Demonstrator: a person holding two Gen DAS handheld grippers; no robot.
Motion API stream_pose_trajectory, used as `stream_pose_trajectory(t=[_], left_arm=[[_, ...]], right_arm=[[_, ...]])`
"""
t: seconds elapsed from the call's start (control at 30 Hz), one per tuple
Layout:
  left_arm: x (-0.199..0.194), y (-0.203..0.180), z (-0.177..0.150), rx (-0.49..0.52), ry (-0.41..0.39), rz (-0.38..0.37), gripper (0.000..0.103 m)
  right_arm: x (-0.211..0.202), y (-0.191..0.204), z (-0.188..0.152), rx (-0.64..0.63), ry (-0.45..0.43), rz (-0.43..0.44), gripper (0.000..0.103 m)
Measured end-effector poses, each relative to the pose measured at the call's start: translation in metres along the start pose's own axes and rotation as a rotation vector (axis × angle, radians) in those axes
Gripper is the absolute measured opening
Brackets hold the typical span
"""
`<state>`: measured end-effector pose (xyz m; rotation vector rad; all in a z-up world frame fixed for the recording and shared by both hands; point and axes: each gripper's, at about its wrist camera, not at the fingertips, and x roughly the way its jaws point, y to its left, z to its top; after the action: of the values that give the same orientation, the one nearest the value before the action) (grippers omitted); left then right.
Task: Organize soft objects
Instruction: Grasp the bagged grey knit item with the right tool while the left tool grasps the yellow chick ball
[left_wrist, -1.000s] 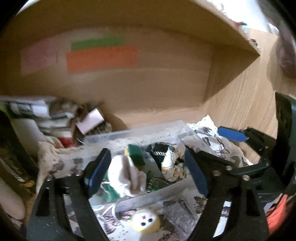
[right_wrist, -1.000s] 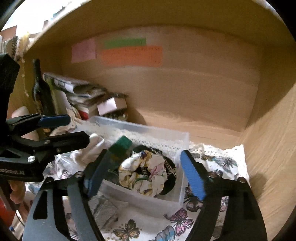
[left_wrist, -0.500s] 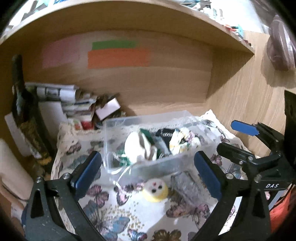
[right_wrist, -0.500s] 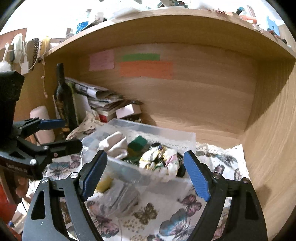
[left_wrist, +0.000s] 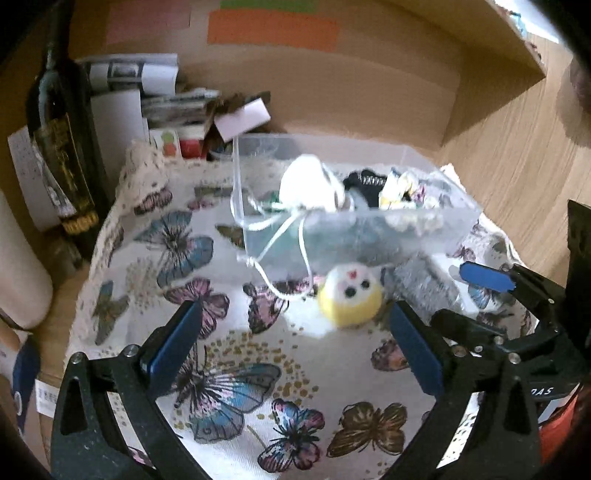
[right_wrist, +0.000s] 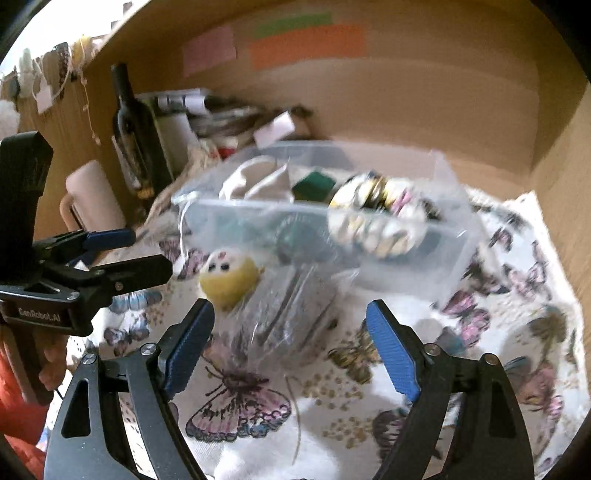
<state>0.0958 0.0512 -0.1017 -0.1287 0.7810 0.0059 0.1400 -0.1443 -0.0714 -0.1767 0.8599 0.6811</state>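
Note:
A clear plastic bin (left_wrist: 458, 229) (right_wrist: 454, 251) stands on a butterfly cloth (left_wrist: 236, 373) (right_wrist: 517, 295). In it lie a white soft thing (left_wrist: 306, 184) (right_wrist: 255, 181), a green block (right_wrist: 314, 182) and a floral scrunchie (left_wrist: 402, 188) (right_wrist: 373, 221). A yellow plush ball with a white face (left_wrist: 349, 297) (right_wrist: 229, 277) sits on the cloth in front of the bin, beside a clear bag (right_wrist: 291, 314). My left gripper (left_wrist: 295, 354) is open and empty, just short of the ball. My right gripper (right_wrist: 291, 347) is open and empty, over the bag.
A dark wine bottle (left_wrist: 62, 122) (right_wrist: 133, 129) and a stack of papers and small boxes (left_wrist: 177, 107) (right_wrist: 221, 114) stand at the back left of the wooden shelf. A wooden side wall (left_wrist: 517, 147) is at the right. A pale cylinder (right_wrist: 96, 195) lies left.
Both grippers have drawn back from the bin and lowered toward the cloth. Both stay open. The plush ball and the bag now sit closer between the fingers.

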Motion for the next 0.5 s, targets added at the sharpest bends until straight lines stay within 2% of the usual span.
stream_pose_trajectory(t=[0.03,0.1,0.17,0.3,0.5], left_arm=[[0.002,-0.001,-0.002,0.001,0.008,-0.006,0.102],[0.005,-0.004,-0.006,0.009,0.019,-0.017,0.102],[0.006,-0.009,-0.009,0.020,0.019,-0.023,0.101],[0.010,-0.020,-0.011,0.051,0.040,-0.049,0.083],[0.029,-0.031,-0.007,0.065,0.087,-0.076,0.067]], right_arm=[[0.004,0.000,-0.002,0.000,0.015,0.006,0.077],[0.011,0.001,-0.005,-0.006,0.046,0.017,0.060],[0.013,0.001,-0.007,-0.005,0.061,0.021,0.049],[0.007,-0.002,-0.009,0.005,0.040,0.004,0.029],[-0.013,-0.016,-0.008,0.028,-0.018,-0.027,0.026]])
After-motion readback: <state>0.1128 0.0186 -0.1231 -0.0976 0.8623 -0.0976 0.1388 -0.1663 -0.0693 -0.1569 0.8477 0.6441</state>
